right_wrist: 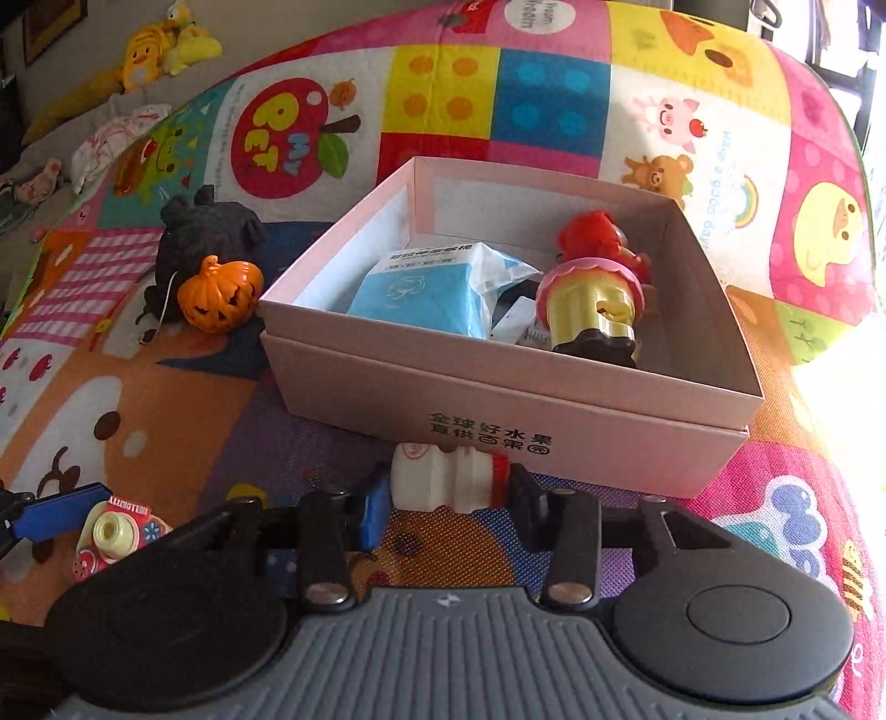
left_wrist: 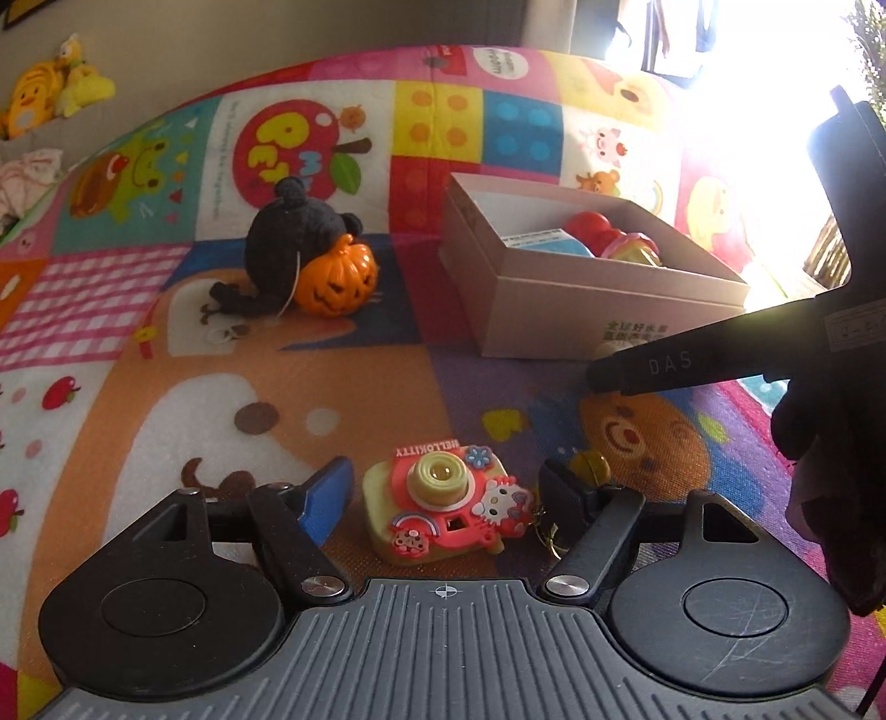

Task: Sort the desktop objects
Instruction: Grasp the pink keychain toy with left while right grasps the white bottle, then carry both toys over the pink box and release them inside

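Between the blue-padded fingers (right_wrist: 372, 512) lies a white bottle (right_wrist: 449, 481) with a red cap, beyond them a pale pink box (right_wrist: 554, 387) on the multicoloured cartoon-patchwork mat (right_wrist: 166, 387).

I am working in a home, likely a child's play area: a bright cartoon-print play mat (right_wrist: 554, 99) covers the surface, plush toys (right_wrist: 155, 50) lie behind it, and sunlight enters through a window (left_wrist: 720, 44).

Strong daylight from window (left_wrist: 775, 83) at upper right, blown-out glare there; play mat (left_wrist: 166, 360) evenly lit, fisheye bending edges, slight softness.
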### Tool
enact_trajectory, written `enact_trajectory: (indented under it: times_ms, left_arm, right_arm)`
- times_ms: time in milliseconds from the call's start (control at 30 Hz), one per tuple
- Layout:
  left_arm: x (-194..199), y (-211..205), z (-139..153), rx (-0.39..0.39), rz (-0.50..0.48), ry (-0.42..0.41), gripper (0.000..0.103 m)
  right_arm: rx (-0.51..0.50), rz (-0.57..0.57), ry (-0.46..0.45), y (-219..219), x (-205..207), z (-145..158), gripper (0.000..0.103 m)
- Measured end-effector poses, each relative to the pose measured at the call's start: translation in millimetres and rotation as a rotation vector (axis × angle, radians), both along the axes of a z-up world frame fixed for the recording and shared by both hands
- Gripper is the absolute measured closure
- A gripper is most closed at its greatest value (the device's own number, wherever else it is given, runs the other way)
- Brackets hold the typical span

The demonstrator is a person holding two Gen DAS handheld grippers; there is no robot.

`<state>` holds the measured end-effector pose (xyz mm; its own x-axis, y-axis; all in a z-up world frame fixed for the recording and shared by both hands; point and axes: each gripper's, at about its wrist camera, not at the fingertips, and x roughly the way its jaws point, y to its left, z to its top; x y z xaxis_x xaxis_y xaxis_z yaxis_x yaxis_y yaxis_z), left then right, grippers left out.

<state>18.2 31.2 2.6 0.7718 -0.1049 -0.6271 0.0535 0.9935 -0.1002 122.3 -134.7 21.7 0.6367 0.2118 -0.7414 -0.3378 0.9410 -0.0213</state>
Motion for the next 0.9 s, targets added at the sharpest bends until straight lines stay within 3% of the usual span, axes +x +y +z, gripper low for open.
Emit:
enact_trajectory:
  times_ms: [67,167,267,367,433,533,633,767,900]
  left_arm:
    - [1,-3,0,0.017,-0.002,-0.004,0.024]
    - [-2,-7,1,0.05,-0.021,-0.006,0.033]
    - [-5,-10,5,0.059,-0.052,0.002,0.033]
    - [-5,-14,25,0.033,-0.108,-0.027,0.033]
    - [-2,-19,53,0.042,-0.141,-0.102,0.033]
    - [11,-29,111,0.064,-0.156,-0.283,0.033]
    - [33,-43,153,0.073,-0.173,-0.407,0.033]
    - [72,-63,169,0.054,-0.185,-0.432,0.033]
    - [108,-81,145,0.004,-0.228,-0.354,0.033]
  right_arm:
    - [-0.007,0.011,0.016,-9,-6,3,0.06]
    - [0.005,0.027,0.064,-32,-18,9,0.06]
    - [0.012,0.018,0.075,-59,-37,21,0.06]
    - [-0.002,0.003,-0.019,-84,-55,52,0.06]
    - [0.02,-0.014,-0.134,-101,-63,89,0.06]
    - [0.098,-0.042,-0.313,-124,-73,145,0.06]
    - [0.16,-0.071,-0.433,-139,-77,177,0.06]
    - [0.211,-0.082,-0.457,-147,-71,183,0.06]
    - [0.214,-0.098,-0.399,-147,-55,168,0.06]
